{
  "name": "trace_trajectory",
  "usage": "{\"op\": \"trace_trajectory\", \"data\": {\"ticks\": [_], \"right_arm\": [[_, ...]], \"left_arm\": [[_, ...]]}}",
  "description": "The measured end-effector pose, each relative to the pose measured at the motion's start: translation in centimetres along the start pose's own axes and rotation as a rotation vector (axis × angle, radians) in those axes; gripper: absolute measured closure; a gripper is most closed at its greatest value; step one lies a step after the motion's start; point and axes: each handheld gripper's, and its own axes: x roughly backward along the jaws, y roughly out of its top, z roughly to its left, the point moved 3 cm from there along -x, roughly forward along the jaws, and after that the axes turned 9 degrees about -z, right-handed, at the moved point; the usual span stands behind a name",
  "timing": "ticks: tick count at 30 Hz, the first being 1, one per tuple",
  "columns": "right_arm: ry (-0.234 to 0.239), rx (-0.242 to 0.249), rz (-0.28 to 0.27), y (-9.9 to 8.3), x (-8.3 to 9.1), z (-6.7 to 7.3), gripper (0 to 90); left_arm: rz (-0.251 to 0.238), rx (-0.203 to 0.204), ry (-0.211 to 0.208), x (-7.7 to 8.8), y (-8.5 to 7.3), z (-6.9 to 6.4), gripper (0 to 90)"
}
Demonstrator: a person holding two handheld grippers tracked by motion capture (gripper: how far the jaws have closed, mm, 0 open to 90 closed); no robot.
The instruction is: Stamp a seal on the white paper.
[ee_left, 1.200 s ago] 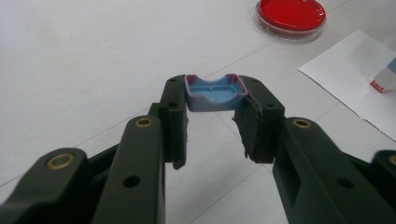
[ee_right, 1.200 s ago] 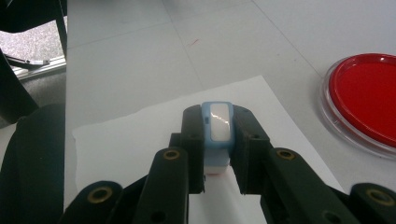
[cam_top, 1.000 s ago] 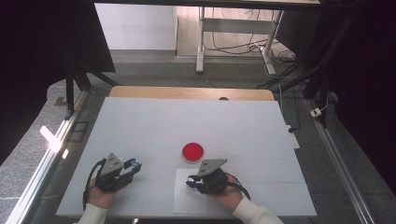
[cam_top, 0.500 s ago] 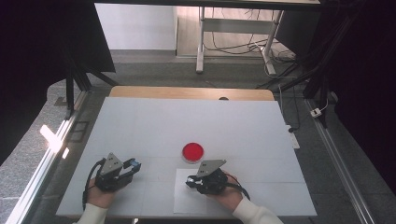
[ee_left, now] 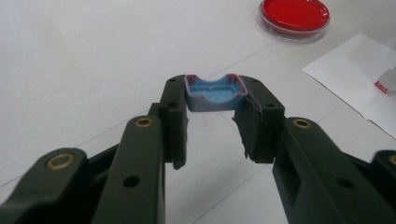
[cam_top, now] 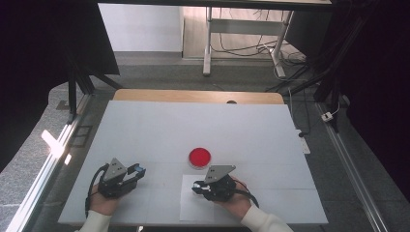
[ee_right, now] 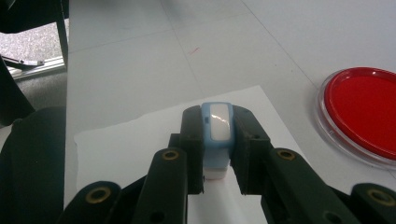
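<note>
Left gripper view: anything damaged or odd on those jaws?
Yes. The pad on the right-hand jaw looks frayed and peeling along its inner edge. The blue cap it grips sits square, and the red dish looks intact.

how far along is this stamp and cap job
Done: the blue cap is off and clamped in the left gripper. In hand: the right gripper holds the blue and white stamp upright on the white paper, apparently pressing it. No print shows on the paper yet. Probably left: lifting the stamp and recapping it. The red dish sits untouched beyond the paper.
</note>
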Motion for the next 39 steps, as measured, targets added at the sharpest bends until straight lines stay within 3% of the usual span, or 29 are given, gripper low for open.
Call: {"op": "trace_trajectory", "data": {"ticks": [12, 27, 39], "right_arm": [[-0.002, -0.005, -0.009, 0.2, 0.2, -0.1, 75.7], [-0.010, -0.055, -0.105, 1.1, 1.7, -1.0, 75.7], [-0.052, -0.122, -0.204, 1.7, 3.5, -2.3, 75.6]], "left_arm": [[0.000, 0.000, 0.002, 0.0, 0.0, 0.0, 64.5], [0.000, 0.001, 0.001, 0.0, 0.0, 0.0, 64.6], [0.002, -0.001, 0.001, -0.1, 0.0, 0.0, 64.5]]}}
